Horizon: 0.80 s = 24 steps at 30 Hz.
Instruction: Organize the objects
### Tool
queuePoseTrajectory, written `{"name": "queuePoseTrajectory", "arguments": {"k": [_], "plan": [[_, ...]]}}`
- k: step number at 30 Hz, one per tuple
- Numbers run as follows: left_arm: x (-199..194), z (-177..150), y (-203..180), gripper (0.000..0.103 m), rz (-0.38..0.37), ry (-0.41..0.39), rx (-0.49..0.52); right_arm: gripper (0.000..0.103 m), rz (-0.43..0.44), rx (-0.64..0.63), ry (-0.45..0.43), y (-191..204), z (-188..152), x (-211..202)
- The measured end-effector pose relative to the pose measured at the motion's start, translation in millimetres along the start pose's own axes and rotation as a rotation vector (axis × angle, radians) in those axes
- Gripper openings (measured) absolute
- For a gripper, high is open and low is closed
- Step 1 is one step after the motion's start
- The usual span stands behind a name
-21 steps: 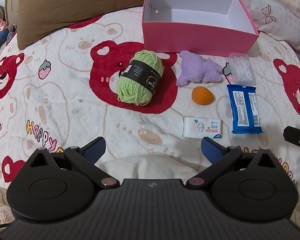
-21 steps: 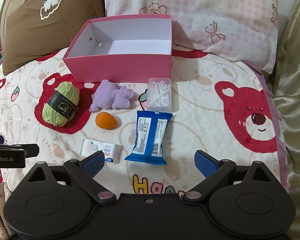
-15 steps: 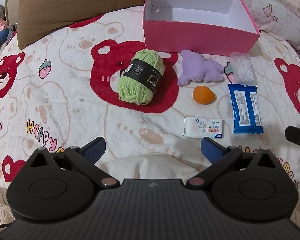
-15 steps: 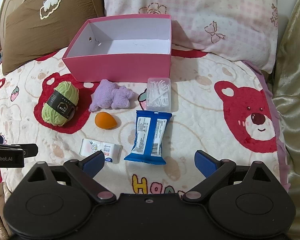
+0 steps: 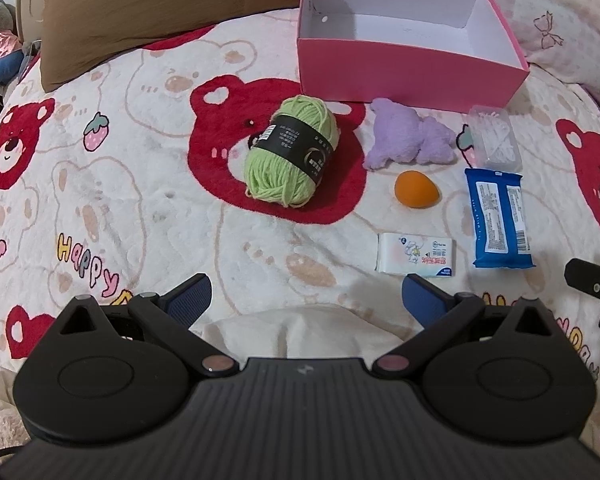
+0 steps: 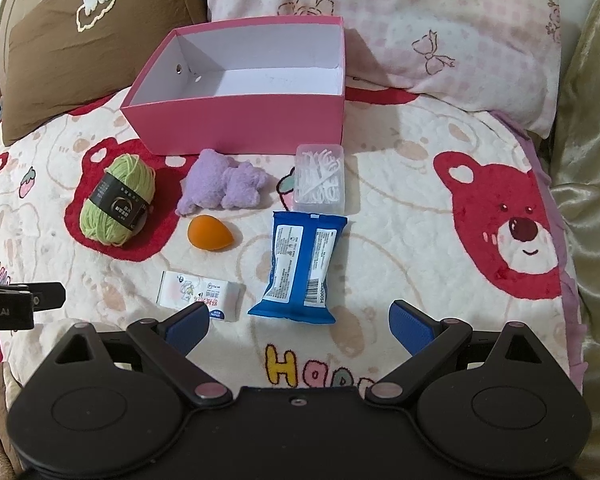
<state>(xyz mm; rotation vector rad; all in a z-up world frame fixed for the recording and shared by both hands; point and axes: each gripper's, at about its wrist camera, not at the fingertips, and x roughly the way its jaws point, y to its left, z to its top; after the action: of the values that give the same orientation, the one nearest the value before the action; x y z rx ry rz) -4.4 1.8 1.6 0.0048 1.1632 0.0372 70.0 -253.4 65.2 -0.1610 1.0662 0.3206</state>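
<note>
I find my left gripper [image 5: 306, 294] spread wide with nothing between its blue pads, tilted down over the bear-print bedspread [image 5: 140, 200]. My right gripper [image 6: 300, 320] is likewise released and empty, pitched down at the same bedspread.

The pink box [image 6: 260, 120] sits open and holds nothing, against the pink checked pillow [image 6: 420, 20], with the brown pillow [image 6: 80, 40] to its left. All items lie outside it, on the bedspread:
- green yarn ball [image 5: 290, 156], banded in black, on a red bear print, left of the group;
- purple plush toy [image 5: 408, 140], just in front of the box wall;
- orange egg-shaped sponge [image 5: 416, 190], just before the plush toy;
- clear floss-pick case [image 6: 320, 174], right of the plush toy;
- blue wipes packet [image 6: 300, 264], directly before the case;
- white tissue pack [image 6: 200, 294], nearest my right gripper's left finger.
</note>
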Motion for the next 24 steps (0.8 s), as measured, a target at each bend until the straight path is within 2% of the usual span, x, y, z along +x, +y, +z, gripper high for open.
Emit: {"name": "queuePoseTrajectory", "arguments": {"k": [24], "plan": [[-10, 0, 8, 0.103, 0.003, -0.021, -0.013, 0.098, -0.009, -0.017, 0.001, 3, 1, 0]]}}
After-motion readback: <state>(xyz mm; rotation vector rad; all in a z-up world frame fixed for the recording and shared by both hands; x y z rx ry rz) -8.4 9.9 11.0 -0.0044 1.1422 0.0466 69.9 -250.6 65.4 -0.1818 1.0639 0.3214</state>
